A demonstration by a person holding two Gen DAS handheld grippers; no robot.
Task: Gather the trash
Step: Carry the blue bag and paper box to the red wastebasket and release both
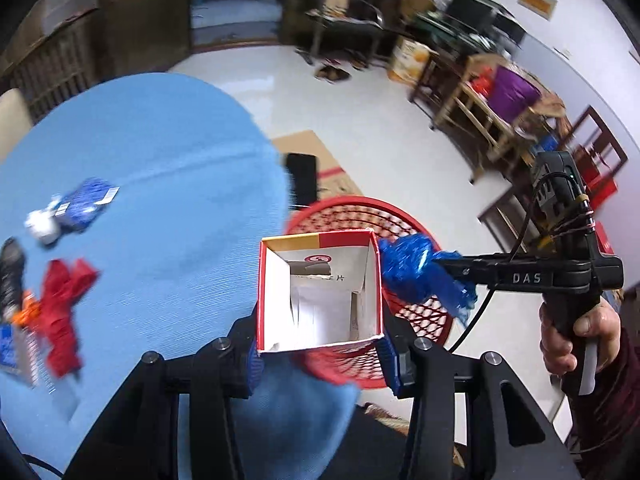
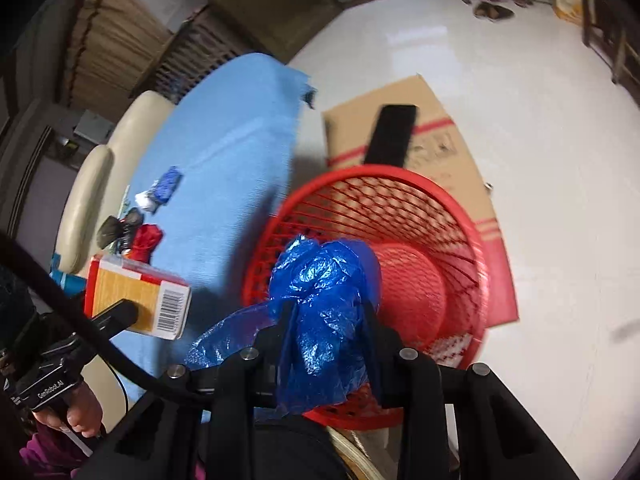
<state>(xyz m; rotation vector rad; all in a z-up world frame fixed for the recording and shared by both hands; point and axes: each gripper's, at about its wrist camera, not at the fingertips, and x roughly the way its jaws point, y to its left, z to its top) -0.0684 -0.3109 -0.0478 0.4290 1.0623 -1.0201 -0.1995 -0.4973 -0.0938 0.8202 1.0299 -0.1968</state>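
My left gripper (image 1: 320, 356) is shut on an open red and white carton (image 1: 320, 292), its blue pads pressing both sides. It holds the carton at the edge of the blue-clothed table (image 1: 160, 160), right beside the red mesh basket (image 1: 348, 202). My right gripper (image 2: 328, 316) is shut on a crumpled blue plastic bag (image 2: 324, 300) above the near rim of the red basket (image 2: 384, 172), which looks empty. In the left wrist view the bag (image 1: 416, 272) hangs next to the carton. In the right wrist view the carton (image 2: 136, 300) is at the left.
A red wrapper (image 1: 64, 308), a blue wrapper (image 1: 84, 204) and a white crumple (image 1: 42, 224) lie on the table cloth with other scraps. Flat cardboard (image 2: 440, 132) with a black object (image 2: 392, 136) lies on the floor behind the basket. Wooden furniture (image 1: 480, 100) lines the far wall.
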